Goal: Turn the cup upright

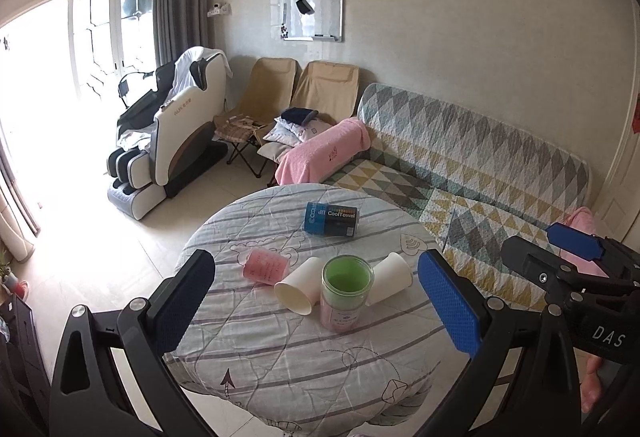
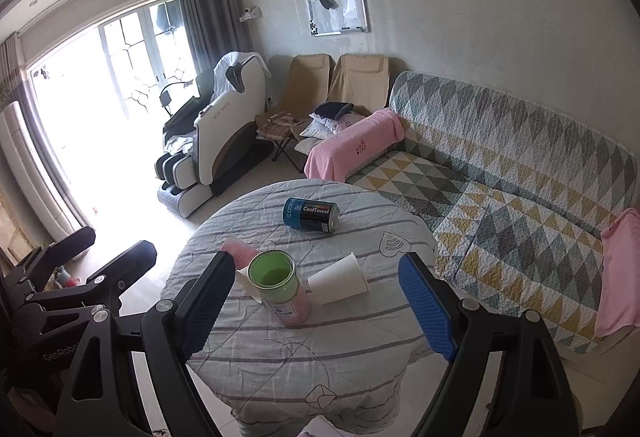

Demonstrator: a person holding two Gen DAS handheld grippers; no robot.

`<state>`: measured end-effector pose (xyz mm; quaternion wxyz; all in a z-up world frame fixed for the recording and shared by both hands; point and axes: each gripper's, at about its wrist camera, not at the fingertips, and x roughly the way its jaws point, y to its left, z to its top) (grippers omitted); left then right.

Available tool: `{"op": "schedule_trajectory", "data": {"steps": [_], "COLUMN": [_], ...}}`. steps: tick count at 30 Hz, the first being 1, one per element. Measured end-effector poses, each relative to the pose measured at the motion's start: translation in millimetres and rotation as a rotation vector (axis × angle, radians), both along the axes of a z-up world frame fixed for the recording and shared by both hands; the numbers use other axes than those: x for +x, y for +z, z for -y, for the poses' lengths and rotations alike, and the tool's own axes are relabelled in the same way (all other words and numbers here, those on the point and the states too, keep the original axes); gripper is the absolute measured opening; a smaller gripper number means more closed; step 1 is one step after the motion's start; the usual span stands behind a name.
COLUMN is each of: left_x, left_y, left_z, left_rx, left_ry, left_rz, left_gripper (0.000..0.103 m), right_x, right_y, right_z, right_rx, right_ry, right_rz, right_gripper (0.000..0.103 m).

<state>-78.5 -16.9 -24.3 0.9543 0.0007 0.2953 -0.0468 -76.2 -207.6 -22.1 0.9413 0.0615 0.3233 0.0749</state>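
Note:
Two white paper cups lie on their sides on the round table (image 1: 288,365). One cup (image 1: 298,287) has its mouth toward me, left of an upright green-lined jar (image 1: 345,291). The other cup (image 1: 390,277) lies right of the jar and shows in the right wrist view (image 2: 340,279). A pink cup (image 1: 266,266) lies on its side at the left. My left gripper (image 1: 316,311) is open and empty above the table's near side. My right gripper (image 2: 318,307) is open and empty, also seen at the right edge of the left wrist view (image 1: 576,243).
A blue CoolTowel can (image 1: 331,219) lies on its side at the table's far side. A patterned sofa (image 1: 480,165) stands to the right, with folding chairs (image 1: 304,93) and a massage chair (image 1: 172,133) behind the table. The floor lies to the left.

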Motion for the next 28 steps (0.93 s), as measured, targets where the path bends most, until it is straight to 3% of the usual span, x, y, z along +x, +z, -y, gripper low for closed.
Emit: {"op": "schedule_trajectory", "data": {"steps": [28], "left_x": [-4], "left_y": [13], "left_z": [4], "left_rx": [0.022], "left_ry": [-0.036], "left_rz": [0.058], "left_gripper": [0.103], "right_x": [-8], "right_y": [6], "right_z": [1], "right_rx": [-0.016], "right_ry": [-0.021], "right_rz": [-0.001], "right_gripper": [0.085]}}
